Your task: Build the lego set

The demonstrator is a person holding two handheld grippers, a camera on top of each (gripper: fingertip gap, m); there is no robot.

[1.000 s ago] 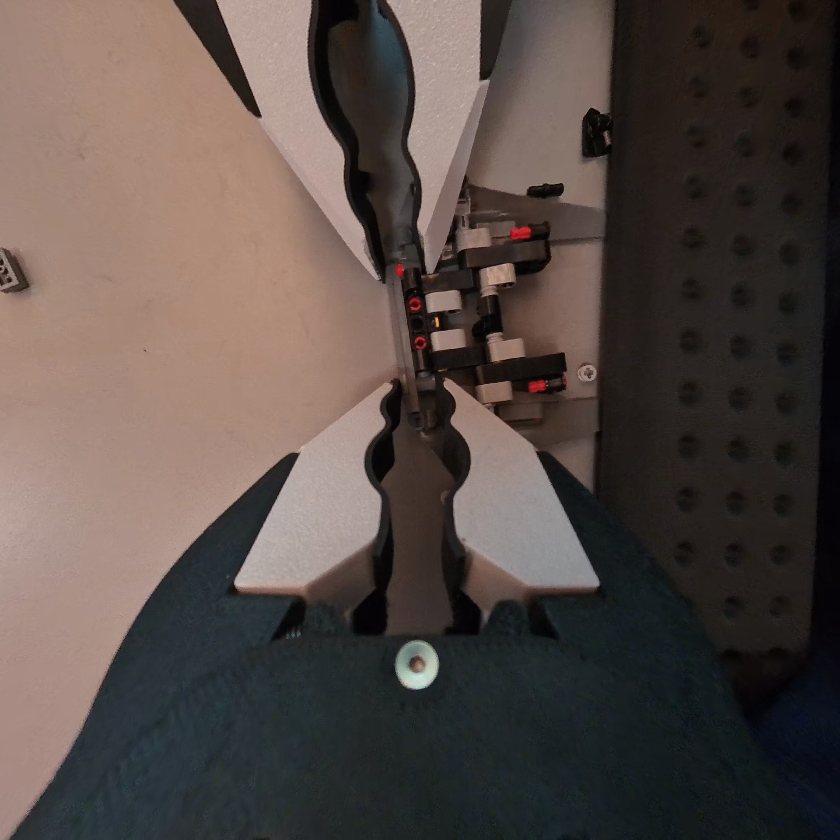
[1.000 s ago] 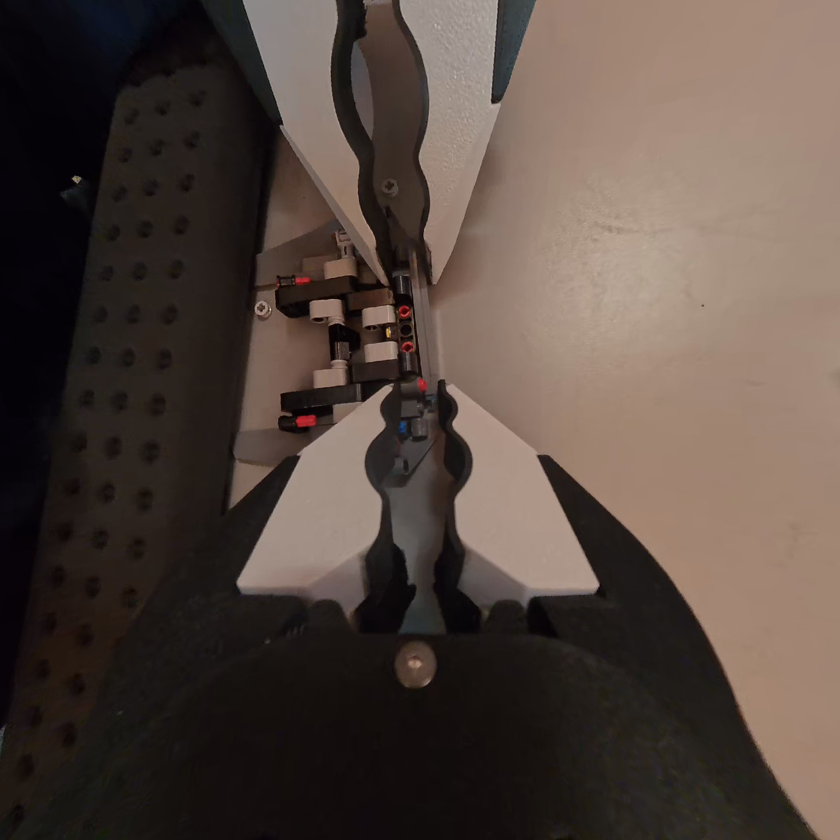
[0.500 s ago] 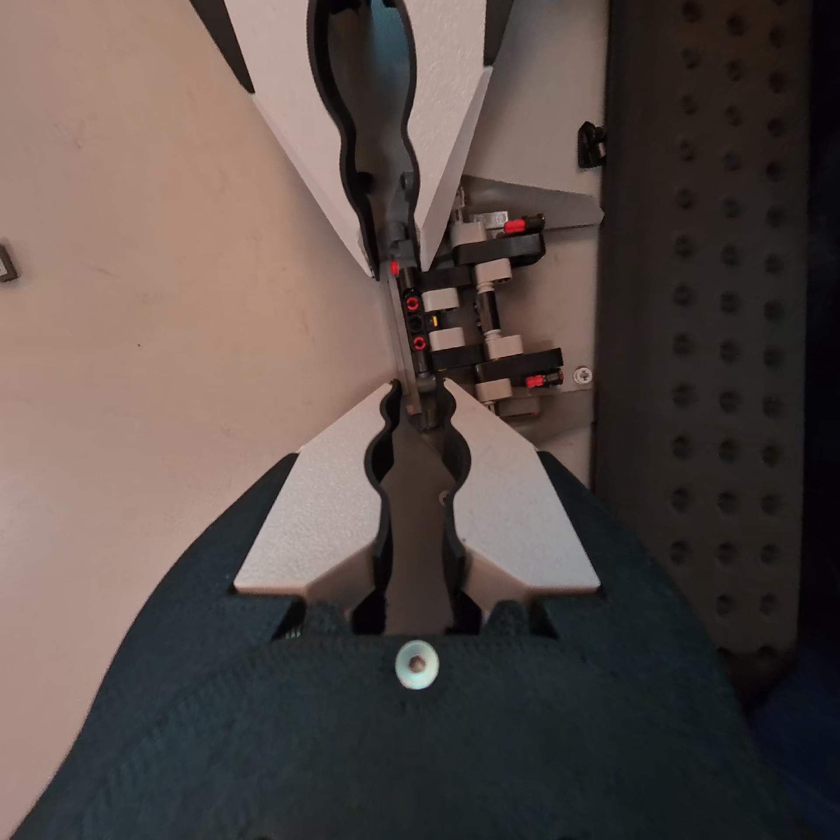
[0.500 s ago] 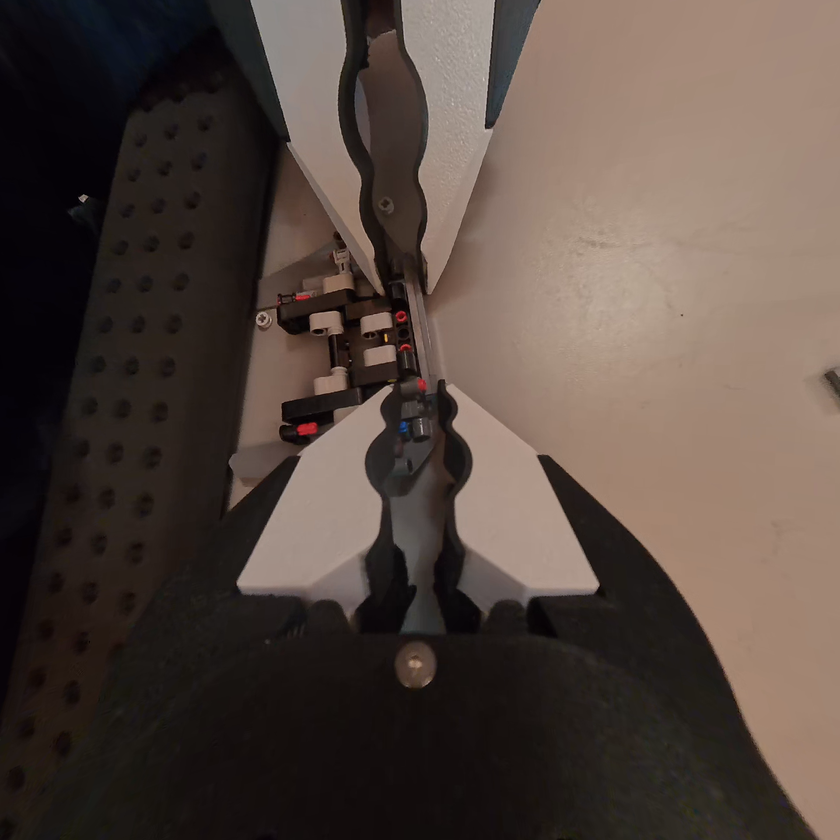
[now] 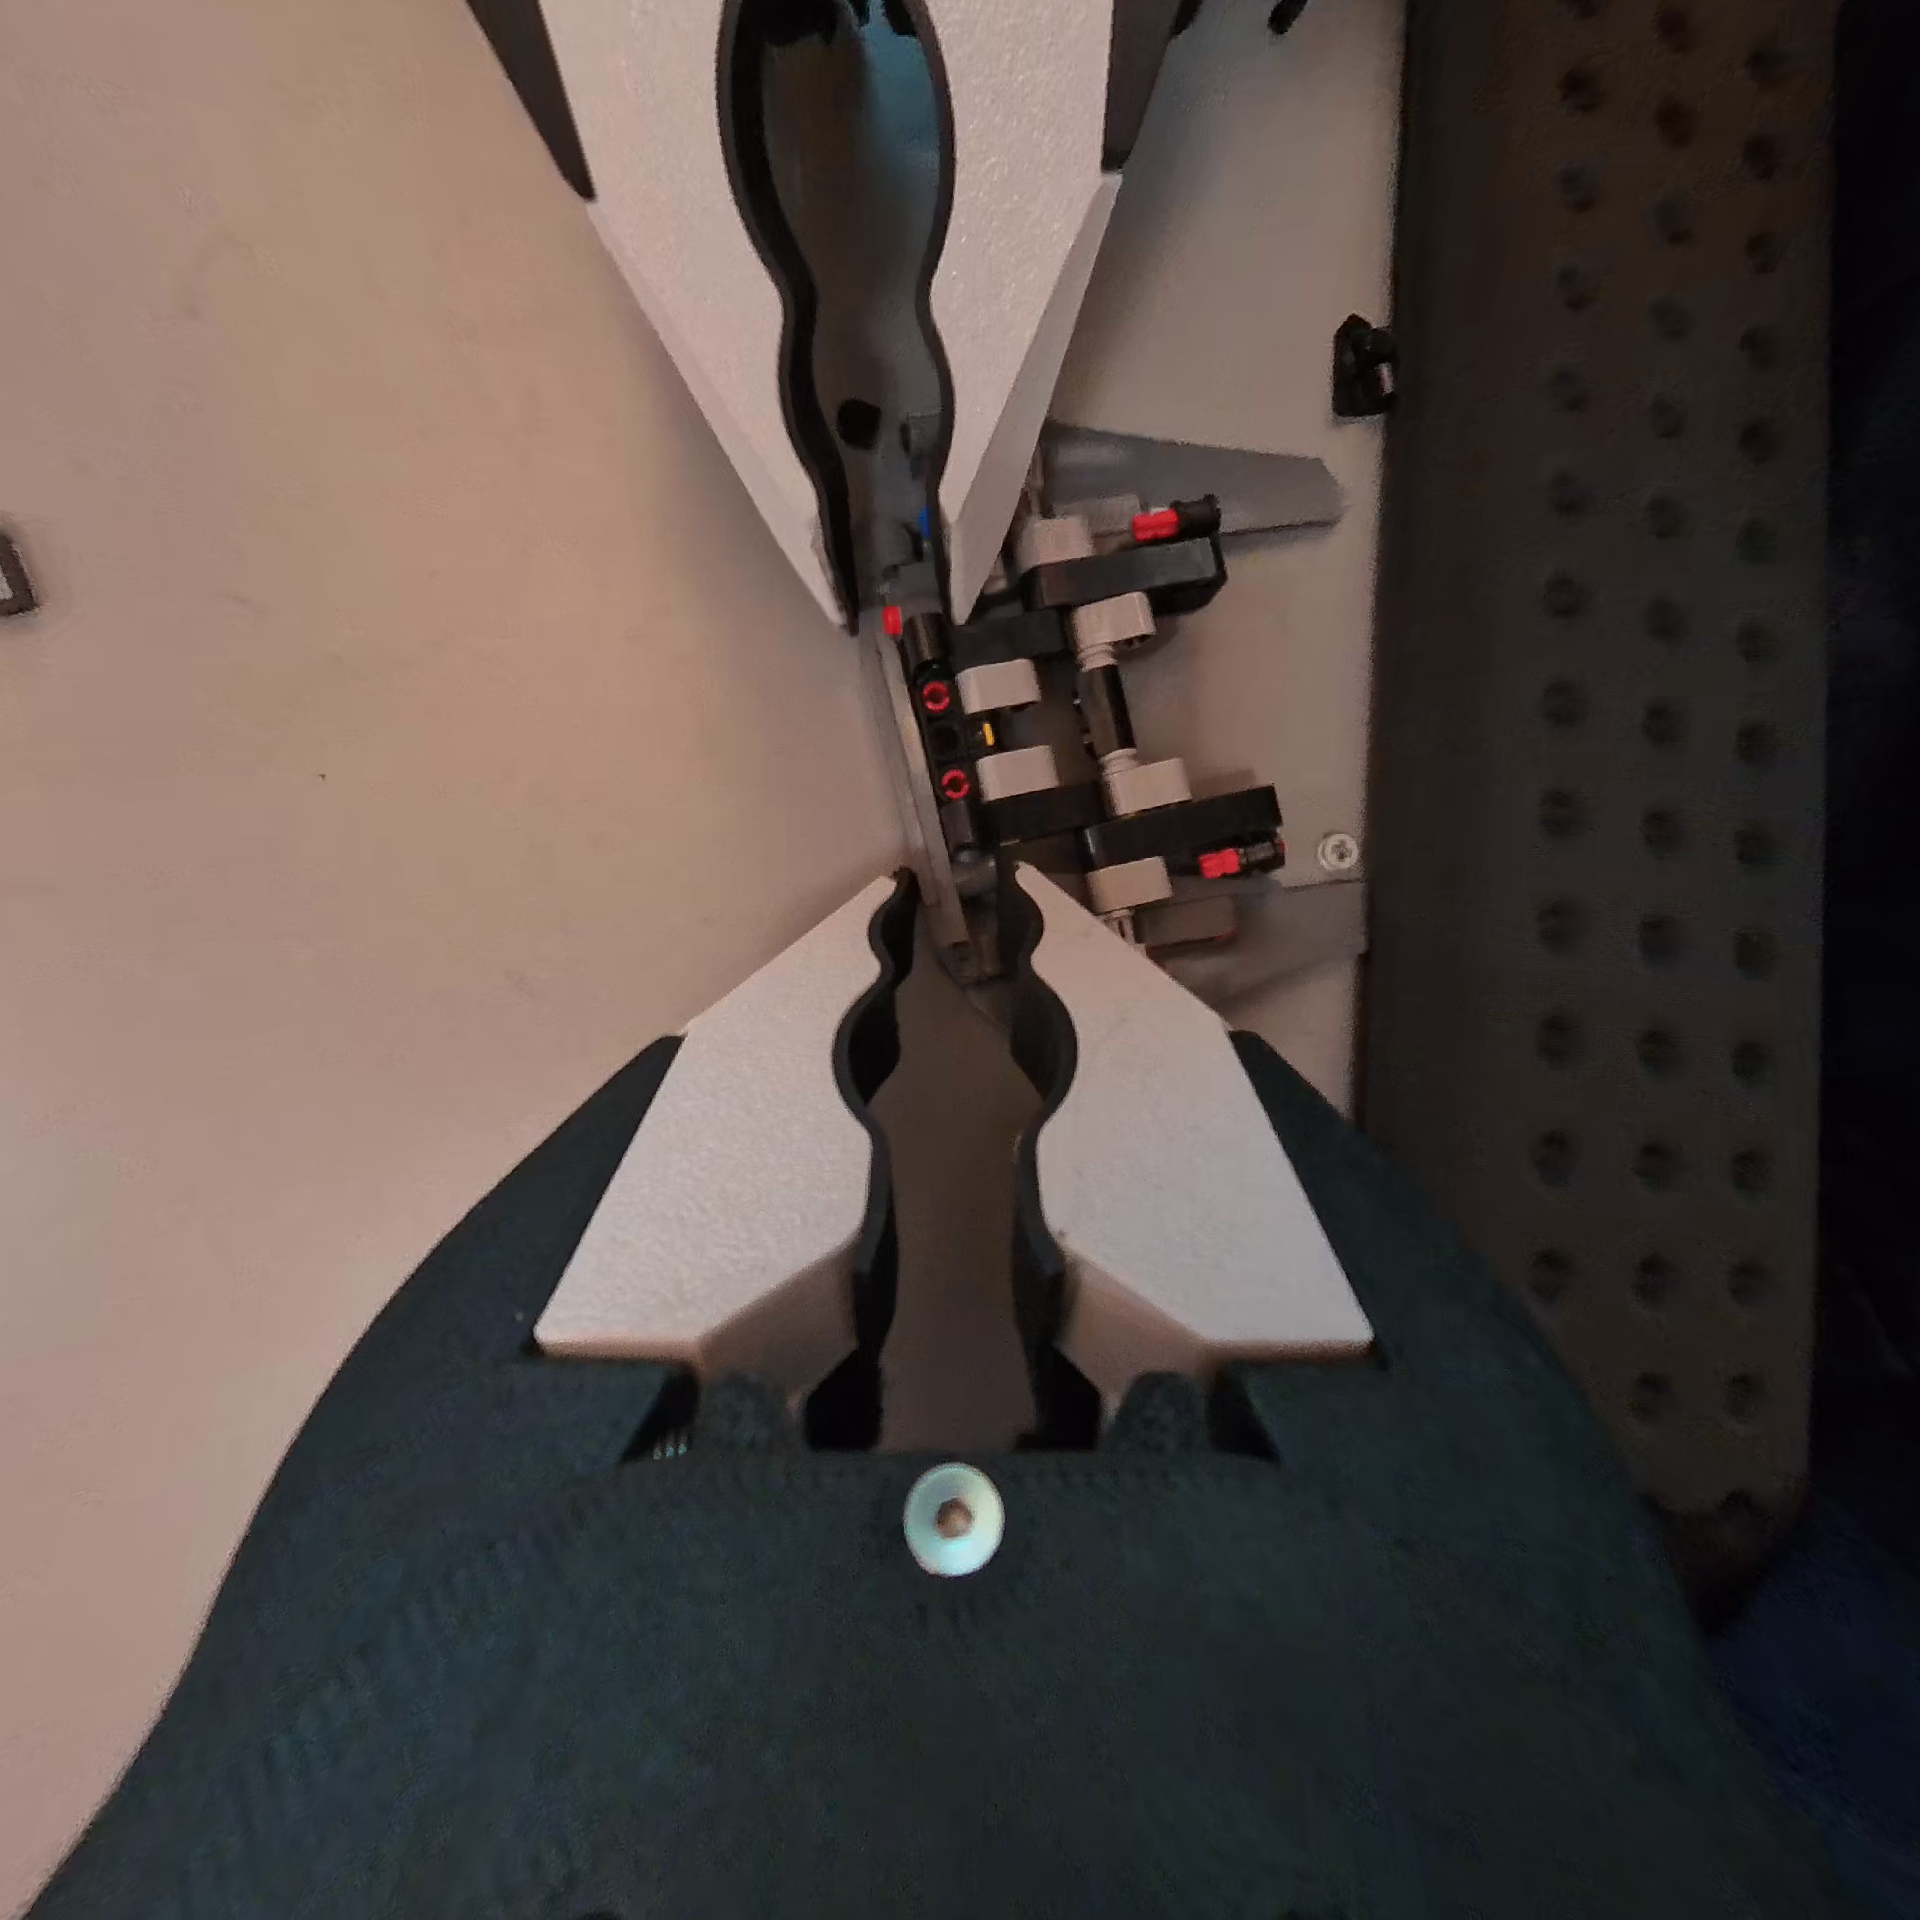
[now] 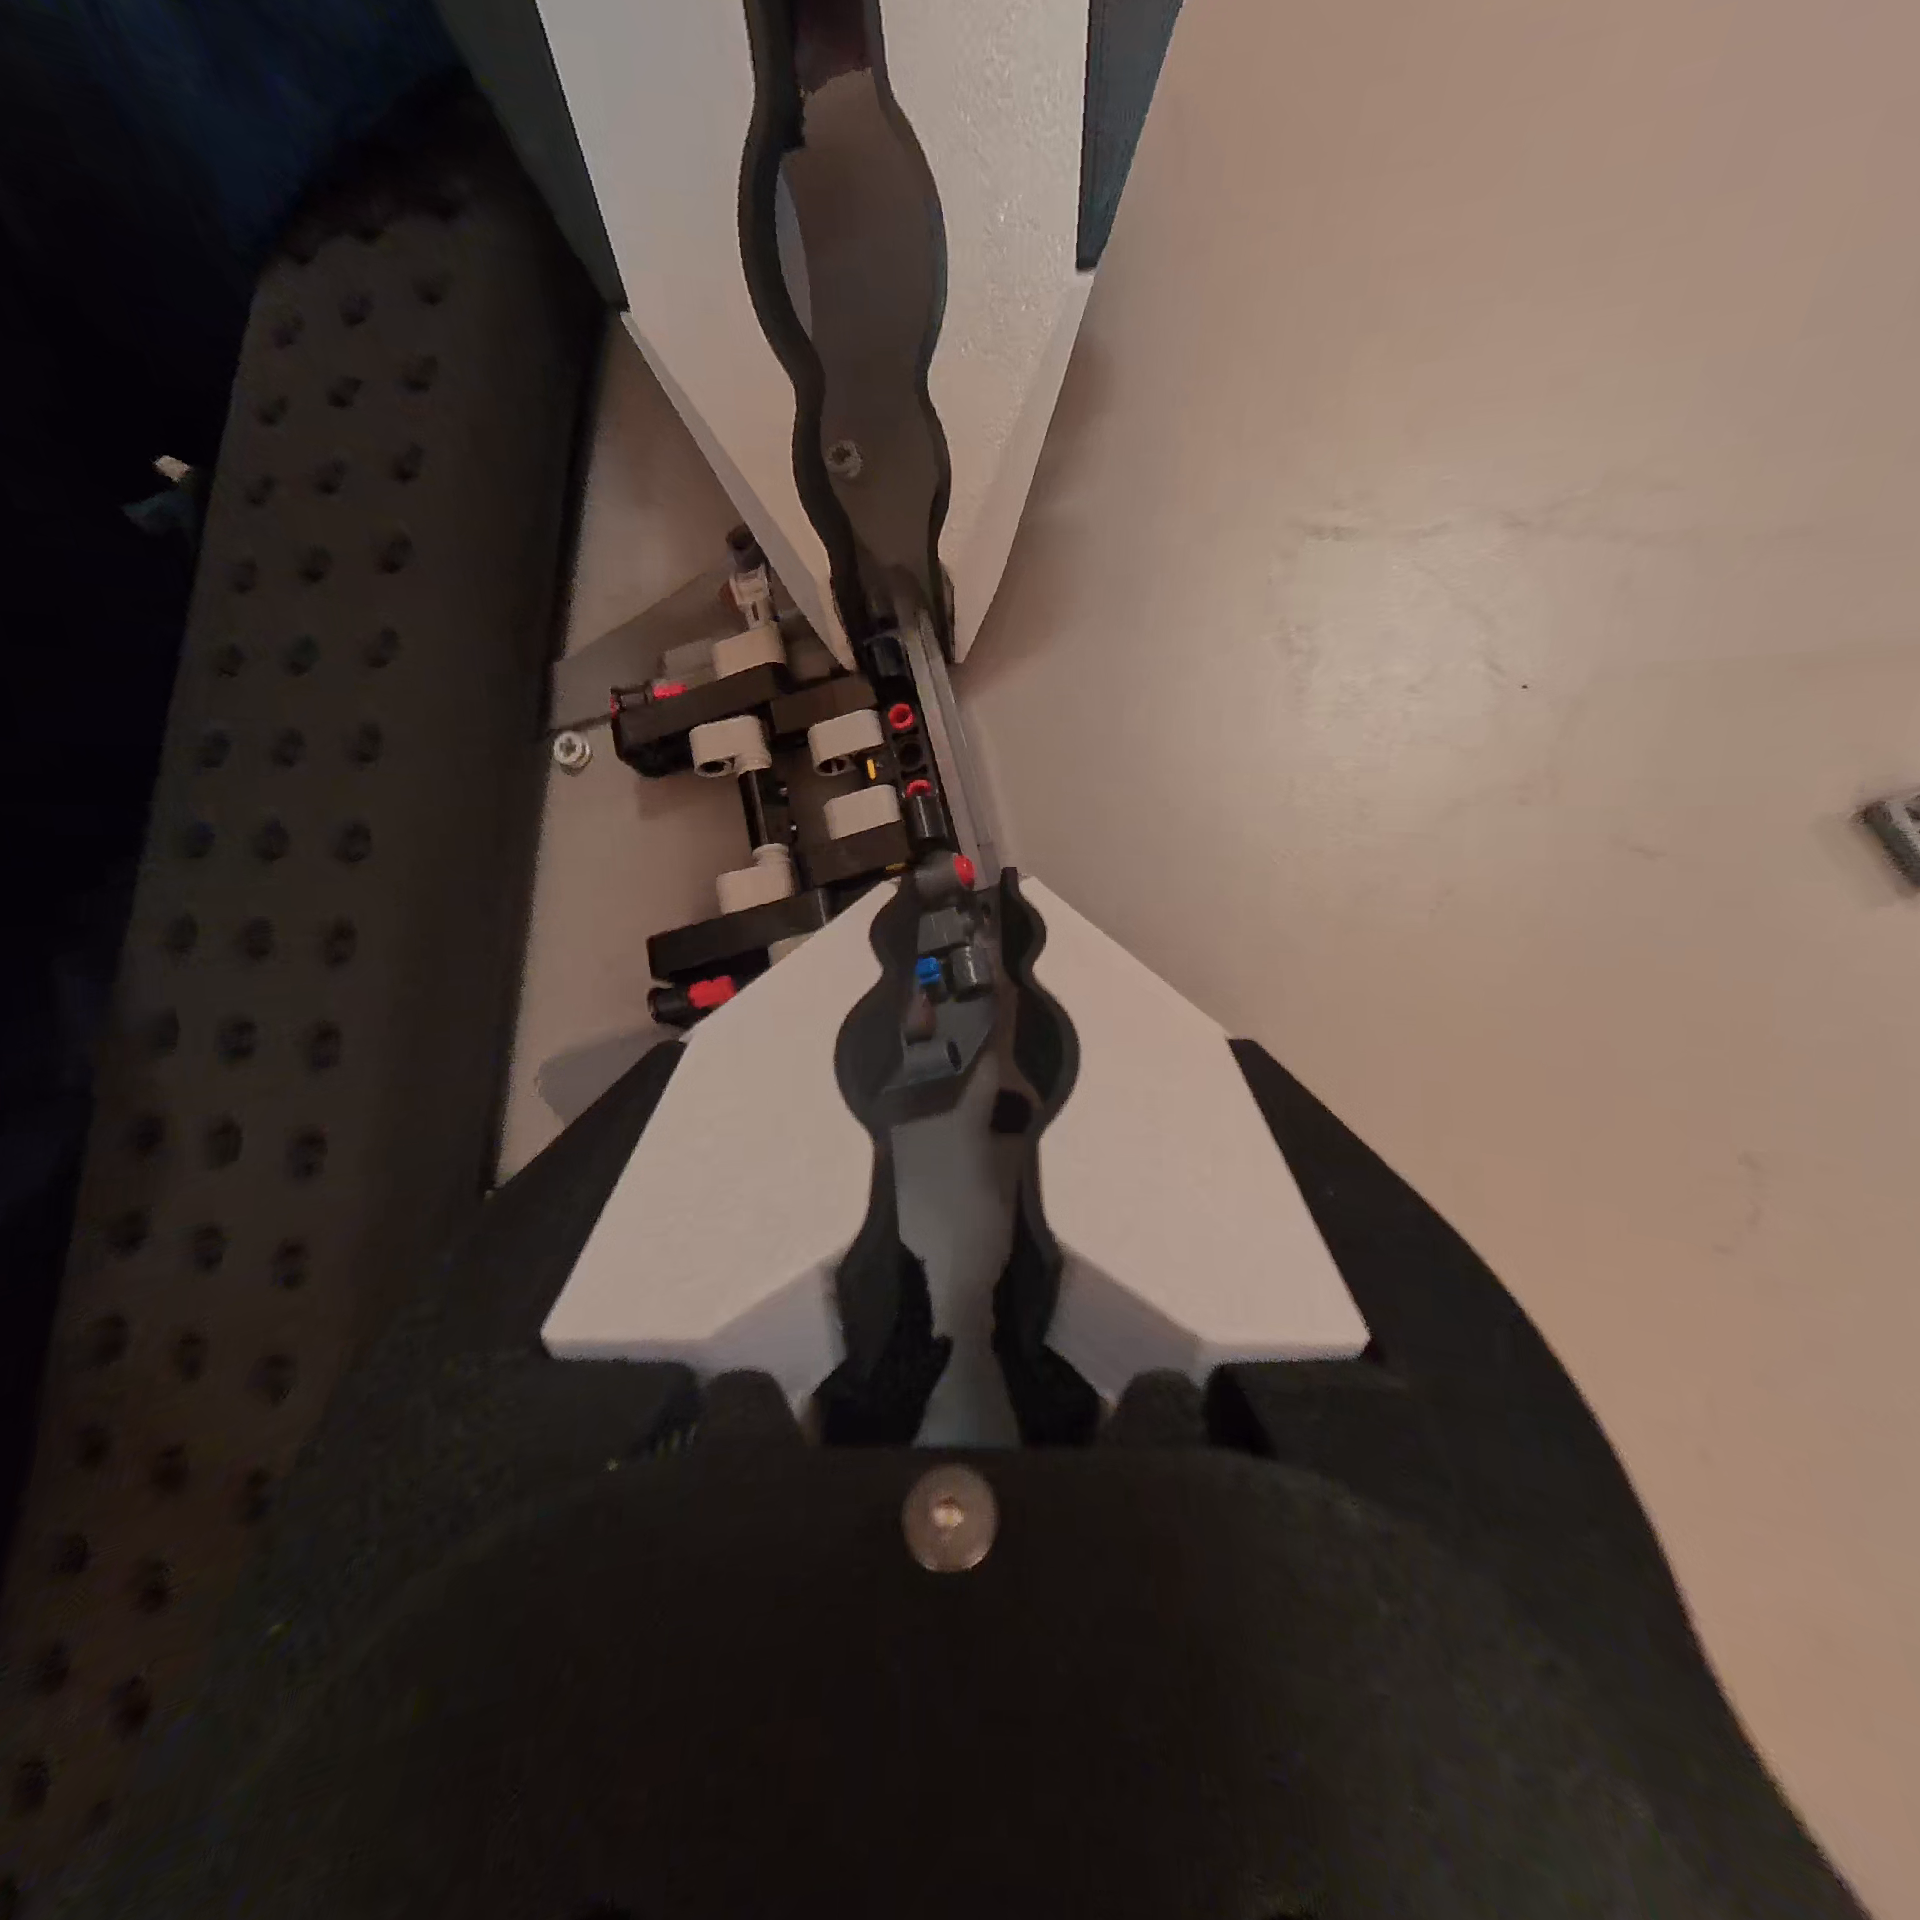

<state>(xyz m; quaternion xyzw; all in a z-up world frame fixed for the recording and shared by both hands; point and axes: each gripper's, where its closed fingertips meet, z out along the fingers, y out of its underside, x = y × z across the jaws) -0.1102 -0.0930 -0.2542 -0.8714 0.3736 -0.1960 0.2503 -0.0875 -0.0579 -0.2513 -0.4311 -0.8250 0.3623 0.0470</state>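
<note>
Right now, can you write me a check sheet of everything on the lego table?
Surface: bare beige table.
Job's things: black and grey lego assembly with red pins, held between both grippers.
Clutter: one small grey piece lying apart; a small black piece near the table's edge.
Grippers: left gripper shut on one end, right gripper shut on the other.
Cables: nothing seen.
Surroundings: dark perforated panel beside the table.

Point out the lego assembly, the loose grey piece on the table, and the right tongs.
lego assembly (image 5: 1049, 727), left wrist view, on its black middle beams.
loose grey piece (image 6: 1896, 836), right wrist view, on its top face.
right tongs (image 6: 951, 904), right wrist view, between the fingertips.
</note>
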